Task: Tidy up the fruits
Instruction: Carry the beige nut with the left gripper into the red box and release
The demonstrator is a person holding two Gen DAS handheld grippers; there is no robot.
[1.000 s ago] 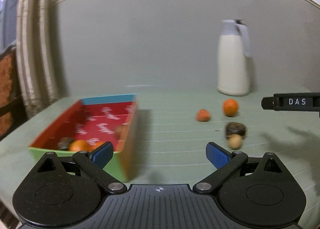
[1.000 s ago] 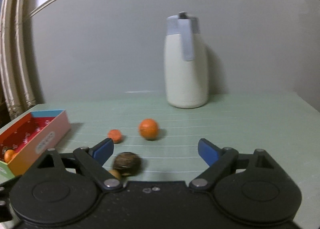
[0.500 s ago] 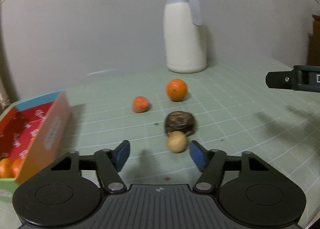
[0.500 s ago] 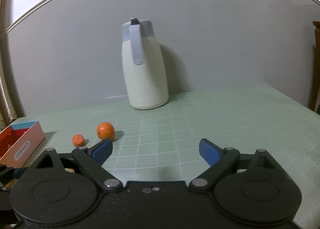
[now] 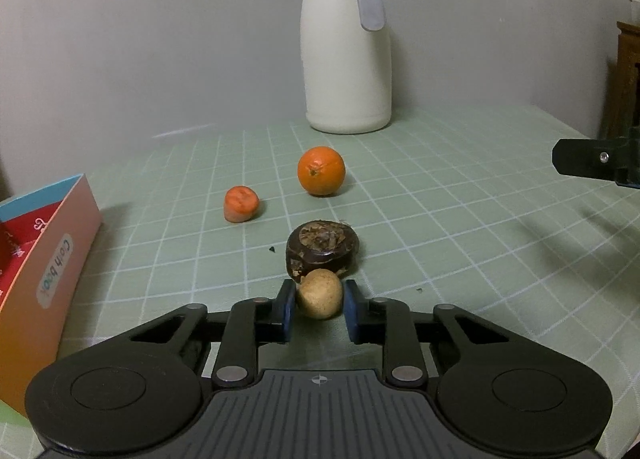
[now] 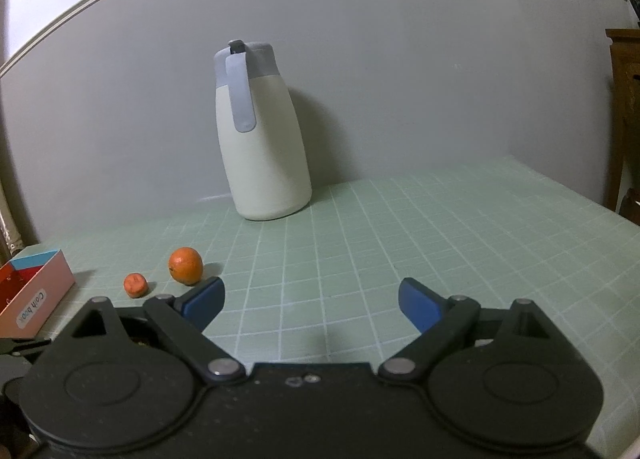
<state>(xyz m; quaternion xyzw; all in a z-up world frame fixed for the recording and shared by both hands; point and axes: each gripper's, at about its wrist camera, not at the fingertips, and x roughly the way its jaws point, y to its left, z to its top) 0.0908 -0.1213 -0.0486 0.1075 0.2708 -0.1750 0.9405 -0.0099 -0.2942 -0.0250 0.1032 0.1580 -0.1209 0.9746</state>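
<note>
Closing in on a small tan round fruit point(image 5: 320, 294), the left tongs point(image 5: 318, 309) have both blue pads right up against its sides, so it's pinched between them down on the green gridded desk point(image 5: 460, 219). That tan fruit sits touching a dark brown, wrinkly fruit point(image 5: 323, 247) just behind it. Further back there's a whole orange point(image 5: 321, 171), and to its left a smaller reddish-orange fruit point(image 5: 241, 203) with a flat top, the two near each other but apart. The colourful cardboard box point(image 5: 52, 263), red inside with a blue edge, sits off at the left side of the desk, well apart from the loose fruit.

The right tongs point(image 6: 310, 305) are spread wide with nothing between the pads, hovering over bare desk, the orange just past the left pad in that view. A cream jug point(image 6: 266, 155) with a grey lid and handle stands upright at the back, against the wall.
</note>
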